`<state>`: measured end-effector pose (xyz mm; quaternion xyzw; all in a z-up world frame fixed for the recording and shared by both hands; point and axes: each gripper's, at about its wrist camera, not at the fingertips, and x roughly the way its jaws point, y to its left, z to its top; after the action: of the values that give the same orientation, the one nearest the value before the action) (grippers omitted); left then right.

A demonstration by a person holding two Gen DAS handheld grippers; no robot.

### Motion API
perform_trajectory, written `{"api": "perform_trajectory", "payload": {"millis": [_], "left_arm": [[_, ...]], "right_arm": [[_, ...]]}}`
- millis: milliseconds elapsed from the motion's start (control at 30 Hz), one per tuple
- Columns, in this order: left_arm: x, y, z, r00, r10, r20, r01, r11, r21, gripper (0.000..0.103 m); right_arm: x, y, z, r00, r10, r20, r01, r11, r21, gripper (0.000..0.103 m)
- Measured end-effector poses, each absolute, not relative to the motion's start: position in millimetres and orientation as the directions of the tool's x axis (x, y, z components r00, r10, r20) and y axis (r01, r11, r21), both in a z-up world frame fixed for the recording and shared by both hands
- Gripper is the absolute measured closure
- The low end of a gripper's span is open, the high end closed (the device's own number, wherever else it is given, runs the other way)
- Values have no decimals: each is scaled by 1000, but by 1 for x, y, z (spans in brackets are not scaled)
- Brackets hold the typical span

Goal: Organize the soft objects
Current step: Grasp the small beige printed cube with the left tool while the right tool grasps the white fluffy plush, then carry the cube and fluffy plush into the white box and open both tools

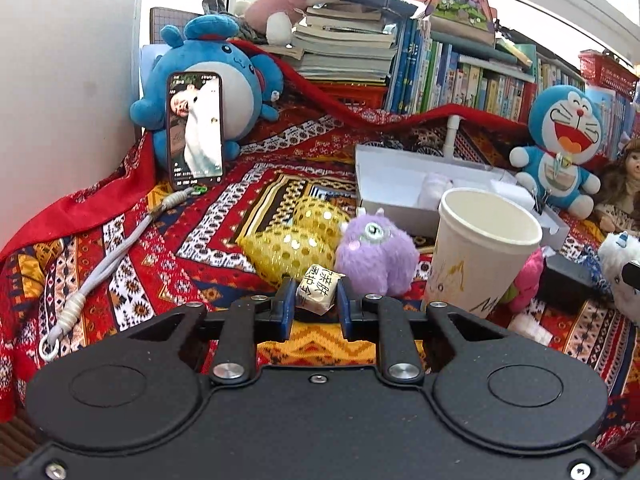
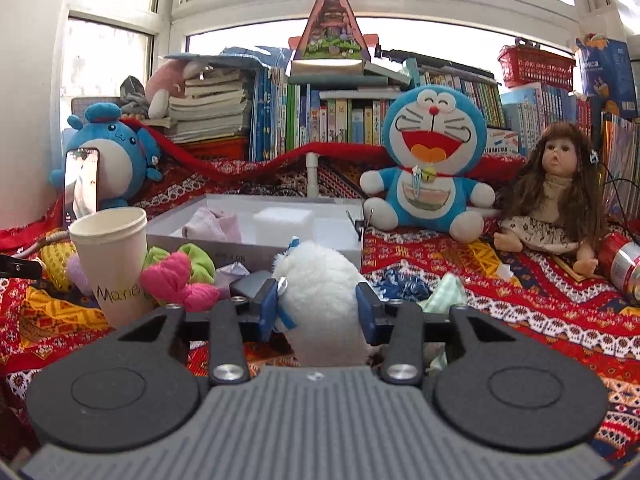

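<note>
My left gripper [image 1: 317,296] is shut on a small wrapped packet [image 1: 319,287] with printed characters, held just above the patterned cloth. Right behind it lie a purple furry toy [image 1: 374,254] and a gold sequinned pouch [image 1: 296,242]. My right gripper [image 2: 320,308] is shut on a white fluffy toy [image 2: 320,292] with a blue ribbon, its blue pads pressed into the fur on both sides. That toy also shows at the right edge of the left wrist view as a white fluffy toy [image 1: 618,264]. The white open box [image 2: 256,236] behind holds a pinkish cloth [image 2: 212,224] and a white foam block [image 2: 282,220].
A paper cup [image 2: 110,260] stands left of the box, with pink and green scrunchies [image 2: 176,276] beside it. A blue round plush [image 1: 208,76] props a phone [image 1: 195,128]. A Doraemon plush [image 2: 430,160], a doll [image 2: 556,192], a can [image 2: 624,264] and stacked books line the back.
</note>
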<state>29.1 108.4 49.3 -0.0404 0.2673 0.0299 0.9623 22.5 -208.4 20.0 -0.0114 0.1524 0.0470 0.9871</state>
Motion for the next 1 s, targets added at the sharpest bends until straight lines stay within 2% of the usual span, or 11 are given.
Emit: {"api": "perform_trajectory", "payload": {"millis": [500, 1000], "left_arm": [[62, 107, 86, 871, -69, -486, 8, 992, -126, 82], [143, 108, 132, 826, -232, -514, 107, 959, -261, 82]], "right_arm": [[38, -213, 38, 957, 110, -268, -107, 994, 29, 57], [87, -222, 74, 938, 202, -283, -155, 972, 178, 57]]}}
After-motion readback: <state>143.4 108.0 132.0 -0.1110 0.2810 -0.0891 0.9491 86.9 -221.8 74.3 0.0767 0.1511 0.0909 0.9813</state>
